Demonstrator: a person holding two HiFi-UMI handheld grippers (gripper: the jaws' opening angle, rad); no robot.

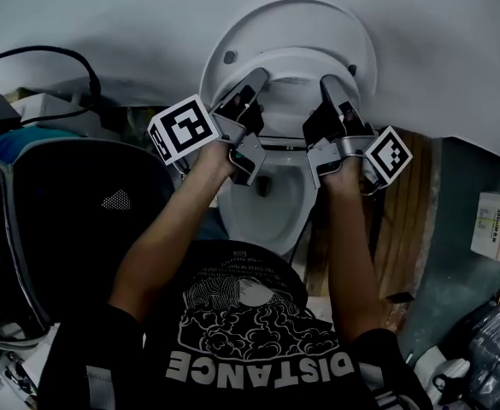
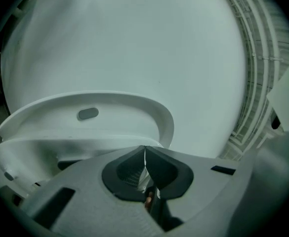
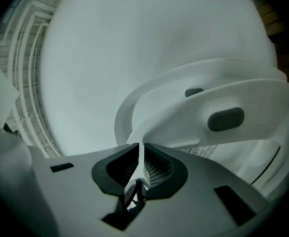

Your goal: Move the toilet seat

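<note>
The white toilet seat (image 1: 291, 65) stands partly raised above the bowl (image 1: 271, 207), with the lid (image 1: 292, 15) upright behind it. My left gripper (image 1: 256, 81) is shut on the seat's left side and my right gripper (image 1: 329, 84) on its right side. In the left gripper view a thin white edge of the seat (image 2: 85, 105) runs between the closed pads of the left gripper (image 2: 144, 157). In the right gripper view the seat (image 3: 218, 95), underside and grey bumper showing, narrows to an edge pinched in the right gripper (image 3: 142, 157).
A black bag (image 1: 79, 220) and cables (image 1: 53, 58) crowd the floor left of the toilet. A wooden board (image 1: 403, 220) and a cardboard box (image 1: 496, 225) lie to the right. Tiled wall (image 2: 255, 83) stands close behind the lid.
</note>
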